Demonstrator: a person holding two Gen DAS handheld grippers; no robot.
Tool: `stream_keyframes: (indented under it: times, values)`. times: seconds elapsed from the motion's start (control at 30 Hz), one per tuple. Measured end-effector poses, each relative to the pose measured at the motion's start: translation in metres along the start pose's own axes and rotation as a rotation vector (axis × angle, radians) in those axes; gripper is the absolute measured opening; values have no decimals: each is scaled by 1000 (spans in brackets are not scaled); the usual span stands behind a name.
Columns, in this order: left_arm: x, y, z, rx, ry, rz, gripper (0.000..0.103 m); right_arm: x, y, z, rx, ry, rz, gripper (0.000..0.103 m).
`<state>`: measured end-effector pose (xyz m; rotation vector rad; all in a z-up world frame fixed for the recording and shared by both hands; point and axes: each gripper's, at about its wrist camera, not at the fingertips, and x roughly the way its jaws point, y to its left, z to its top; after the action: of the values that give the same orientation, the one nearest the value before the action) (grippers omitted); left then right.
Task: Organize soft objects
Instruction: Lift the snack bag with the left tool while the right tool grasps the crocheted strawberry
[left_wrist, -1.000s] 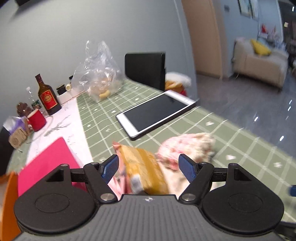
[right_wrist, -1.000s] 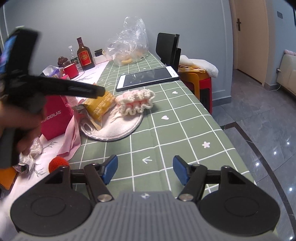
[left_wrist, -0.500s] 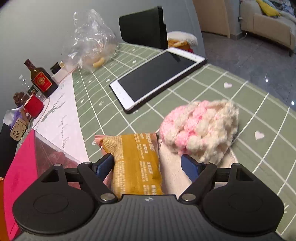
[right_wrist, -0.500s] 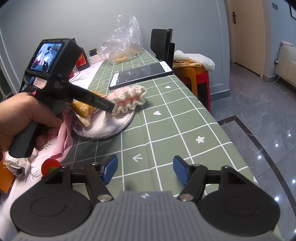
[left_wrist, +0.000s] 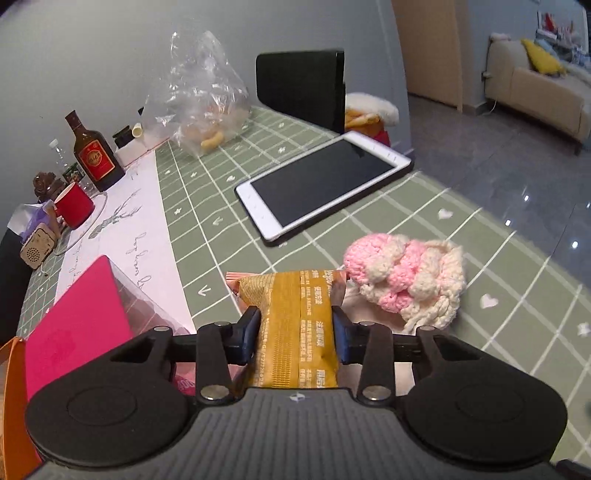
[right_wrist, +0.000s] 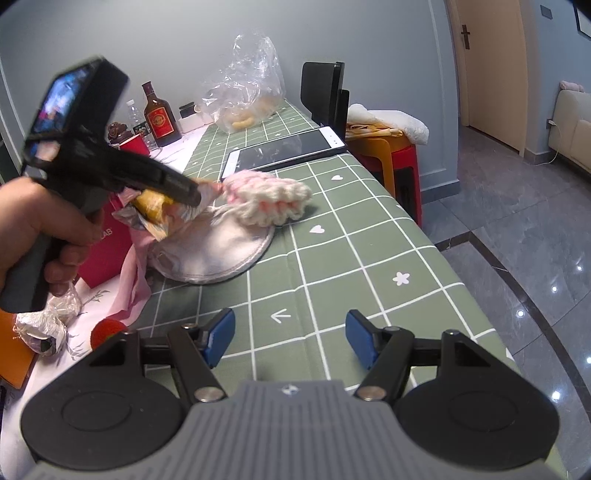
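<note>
My left gripper (left_wrist: 297, 334) is closing, and its blue pads press both sides of a yellow snack packet (left_wrist: 295, 317). The right wrist view shows that packet (right_wrist: 151, 203) lifted slightly over a round white pad (right_wrist: 221, 254), held by a hand. A pink and cream crocheted piece (left_wrist: 410, 280) lies just right of the packet, partly on the pad. My right gripper (right_wrist: 290, 338) stands open over the bare green checked cloth (right_wrist: 332, 277), with nothing between its fingers.
A white tablet (left_wrist: 325, 184) lies behind the crocheted piece. Farther back stand a clear plastic bag (left_wrist: 203, 99), a brown bottle (left_wrist: 94, 151), a red cup (left_wrist: 74, 208) and a black chair back (left_wrist: 301, 88). A pink box (left_wrist: 77, 321) sits left; a foil ball (right_wrist: 40, 325) and a red knitted ball (right_wrist: 107, 330) lie near left.
The left gripper's jaws have come together onto the yellow packet, which earlier lay loose between wide fingers. The left gripper has shifted in the right wrist view. The right gripper stayed still.
</note>
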<state>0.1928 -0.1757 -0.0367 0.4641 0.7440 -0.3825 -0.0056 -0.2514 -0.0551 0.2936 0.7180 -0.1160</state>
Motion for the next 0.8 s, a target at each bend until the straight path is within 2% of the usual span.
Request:
stream_keyframes:
  times: [0.23, 0.47, 0.57, 0.8]
  values:
    - [-53, 20, 4, -121, -100, -97, 46, -5, 12, -2, -16, -6, 17, 66]
    - [-114, 61, -27, -286, -210, -181, 46, -11, 24, -2, -29, -13, 33, 66]
    - [-135, 77, -45, -331, -247, -179, 46, -10, 36, -4, -45, -9, 56, 66]
    - [-156, 120, -80, -449, -248, -145, 46, -6, 83, -9, -137, -3, 130, 66]
